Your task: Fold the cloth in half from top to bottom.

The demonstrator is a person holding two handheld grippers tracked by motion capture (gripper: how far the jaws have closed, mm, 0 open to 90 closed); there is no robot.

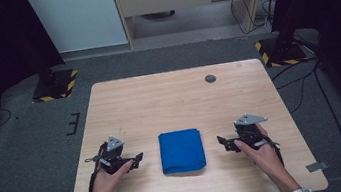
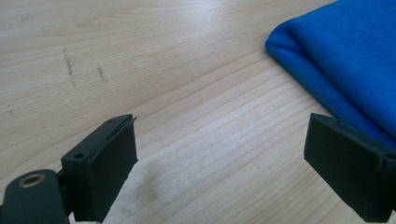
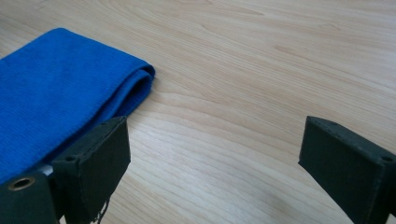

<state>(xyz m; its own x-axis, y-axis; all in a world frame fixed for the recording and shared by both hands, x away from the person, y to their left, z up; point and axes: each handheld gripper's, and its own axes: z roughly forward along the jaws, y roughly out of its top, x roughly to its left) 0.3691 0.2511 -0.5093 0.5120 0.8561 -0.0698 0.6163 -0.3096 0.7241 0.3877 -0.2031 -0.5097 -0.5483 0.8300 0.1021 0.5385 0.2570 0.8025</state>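
Both hands rest low on the wooden table [image 1: 168, 96]: left gripper [image 1: 139, 158] and right gripper [image 1: 220, 141], jaws wide apart, flank the folded blue cloth [image 1: 181, 150] without touching it.

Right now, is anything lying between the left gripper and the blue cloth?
No: the high view shows bare table between left gripper and blue cloth.

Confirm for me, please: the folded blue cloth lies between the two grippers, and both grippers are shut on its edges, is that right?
Not quite. The folded blue cloth does lie between them, but the left gripper and the right gripper are both open and hold nothing. Each gripper view shows its jaws spread wide over bare table, with the cloth off to one side.
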